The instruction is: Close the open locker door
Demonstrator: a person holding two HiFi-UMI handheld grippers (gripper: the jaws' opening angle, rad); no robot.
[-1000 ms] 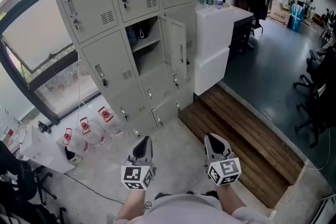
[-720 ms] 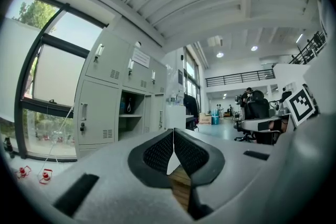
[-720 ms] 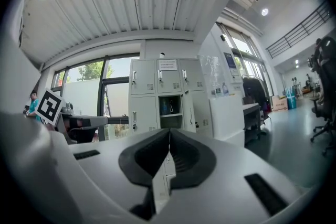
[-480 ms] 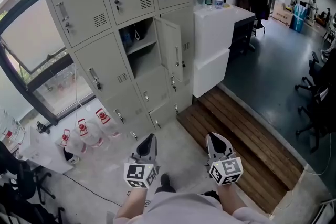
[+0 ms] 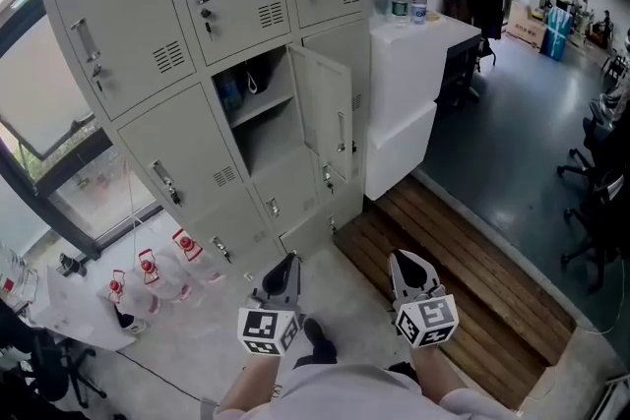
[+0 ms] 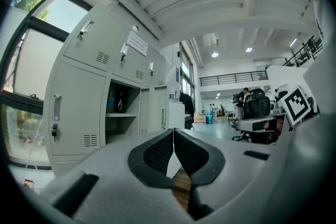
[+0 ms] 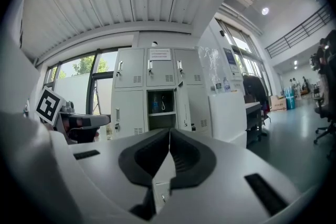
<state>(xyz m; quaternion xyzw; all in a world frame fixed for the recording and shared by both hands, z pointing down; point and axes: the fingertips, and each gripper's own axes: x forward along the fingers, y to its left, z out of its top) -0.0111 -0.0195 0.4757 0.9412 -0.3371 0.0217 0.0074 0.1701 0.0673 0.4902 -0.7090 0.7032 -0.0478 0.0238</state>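
A bank of grey lockers (image 5: 177,64) stands ahead. One middle compartment (image 5: 251,108) is open, with a blue bottle and a dark item on its upper shelf, and its door (image 5: 330,118) swings out to the right. Both grippers are held low, well short of the lockers. My left gripper (image 5: 287,263) is shut and empty, and so is my right gripper (image 5: 402,263). The left gripper view shows its gripper (image 6: 173,134) with the open compartment (image 6: 119,107) beyond. From the right gripper (image 7: 169,136) I see the open compartment (image 7: 160,107) and its door (image 7: 182,107) straight ahead.
Clear water jugs with red caps (image 5: 148,272) sit on the floor at the left by a window. A white cabinet (image 5: 409,84) with bottles stands right of the lockers. A wooden platform (image 5: 453,261) lies at the right, with office chairs (image 5: 600,182) beyond.
The lockers have grown larger and nearer in the head view, and a shoe now shows below the grippers. Both grippers stay low and shut.
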